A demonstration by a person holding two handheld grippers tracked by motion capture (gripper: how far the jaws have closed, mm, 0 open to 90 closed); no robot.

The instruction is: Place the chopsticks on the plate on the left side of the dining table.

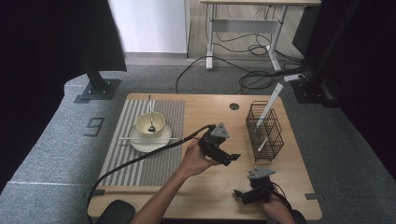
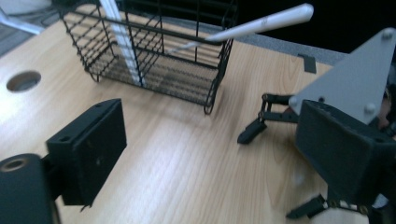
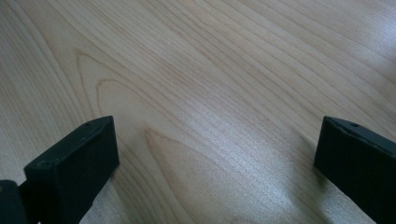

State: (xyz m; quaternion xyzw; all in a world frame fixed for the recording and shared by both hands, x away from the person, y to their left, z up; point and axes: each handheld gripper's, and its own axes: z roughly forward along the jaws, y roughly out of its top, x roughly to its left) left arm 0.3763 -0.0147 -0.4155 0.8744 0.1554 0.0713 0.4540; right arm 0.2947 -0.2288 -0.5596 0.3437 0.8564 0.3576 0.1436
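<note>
Wire basket (image 1: 265, 131) with white chopsticks (image 1: 269, 108) is faced by the left gripper (image 1: 223, 156); both it and the right gripper (image 1: 243, 195) are held open, empty.

Left gripper (image 1: 232, 158) held mid-bench, forearm reaching in from below, jaws apart, empty. Right gripper (image 1: 239, 194) low near front edge, 2 jaws wide apart, empty.

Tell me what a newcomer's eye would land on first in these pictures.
Most striking is the black wire basket on the table's right side, with white chopsticks sticking up out of it at a slant. Next comes the cream bowl holding a spoon, set on a plate on the striped mat at the left. Between and nearer the person, the left gripper and right gripper are over bare wood, jaws apart and holding nothing.
</note>
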